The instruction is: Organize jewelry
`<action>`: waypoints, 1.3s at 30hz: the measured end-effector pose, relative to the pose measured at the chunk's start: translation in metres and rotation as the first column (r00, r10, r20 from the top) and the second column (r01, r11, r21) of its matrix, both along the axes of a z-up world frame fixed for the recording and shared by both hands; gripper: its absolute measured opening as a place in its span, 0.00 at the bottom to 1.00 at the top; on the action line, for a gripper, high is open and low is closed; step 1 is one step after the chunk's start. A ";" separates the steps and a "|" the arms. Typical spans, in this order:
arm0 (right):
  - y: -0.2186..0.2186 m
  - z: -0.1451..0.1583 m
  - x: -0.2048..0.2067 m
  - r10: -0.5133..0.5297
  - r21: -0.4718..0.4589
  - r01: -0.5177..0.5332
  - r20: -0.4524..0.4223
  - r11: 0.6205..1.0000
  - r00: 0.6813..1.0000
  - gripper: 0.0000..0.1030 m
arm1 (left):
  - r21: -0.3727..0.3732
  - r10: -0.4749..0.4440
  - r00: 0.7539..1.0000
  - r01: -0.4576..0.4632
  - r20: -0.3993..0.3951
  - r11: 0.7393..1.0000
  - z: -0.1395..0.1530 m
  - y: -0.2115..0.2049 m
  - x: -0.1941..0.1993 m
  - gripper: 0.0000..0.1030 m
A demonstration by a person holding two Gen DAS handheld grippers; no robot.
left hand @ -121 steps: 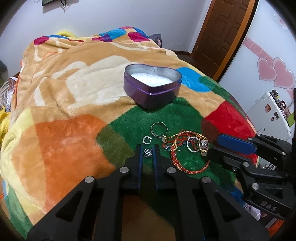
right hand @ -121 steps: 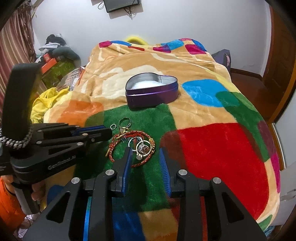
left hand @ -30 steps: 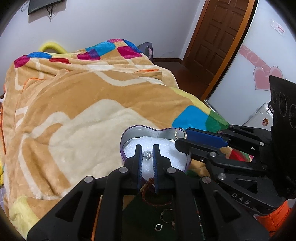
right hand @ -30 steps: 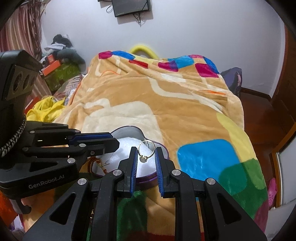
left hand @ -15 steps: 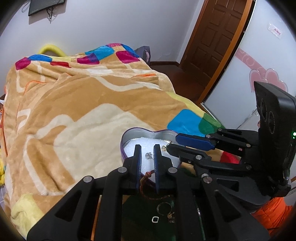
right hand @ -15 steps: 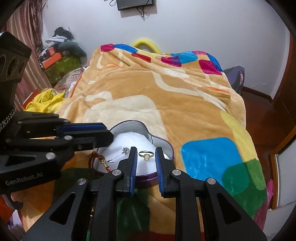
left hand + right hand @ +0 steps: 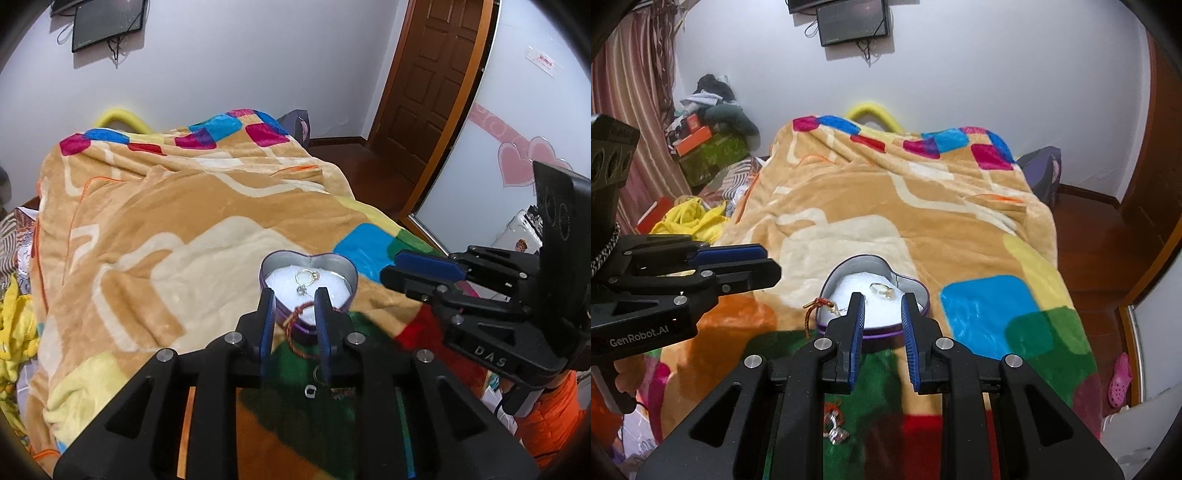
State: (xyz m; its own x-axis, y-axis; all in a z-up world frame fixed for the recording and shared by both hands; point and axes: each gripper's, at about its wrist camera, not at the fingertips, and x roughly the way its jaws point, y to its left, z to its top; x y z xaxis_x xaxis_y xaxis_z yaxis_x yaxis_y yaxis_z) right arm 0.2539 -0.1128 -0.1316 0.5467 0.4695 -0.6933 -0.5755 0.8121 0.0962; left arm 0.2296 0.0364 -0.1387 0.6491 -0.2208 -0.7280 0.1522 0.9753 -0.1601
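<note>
Two rings (image 7: 306, 276) beyond left tool (image 7: 294, 298)

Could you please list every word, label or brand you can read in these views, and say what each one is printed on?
"DAS": on the black body of the right tongs, seen from the left wrist.
"GenRobot.AI": on the black body of the left tongs, seen from the right wrist.
White wall sticker with red marks, near the door: too small to read.
Sticker on the white appliance: a picture, no legible text.
</note>
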 end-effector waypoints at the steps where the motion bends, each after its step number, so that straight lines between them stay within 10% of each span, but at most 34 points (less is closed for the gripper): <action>1: -0.001 0.002 -0.003 -0.004 -0.001 0.004 0.005 1.000 1.000 0.19 | 0.002 0.001 1.000 -0.001 0.001 1.000 0.002 0.000 -0.004 0.20; 39: 0.008 -0.075 -0.062 -0.010 -0.044 0.002 -0.171 0.999 0.985 0.29 | 0.017 -0.034 0.977 0.039 -0.213 0.999 -0.082 -0.011 -0.054 0.21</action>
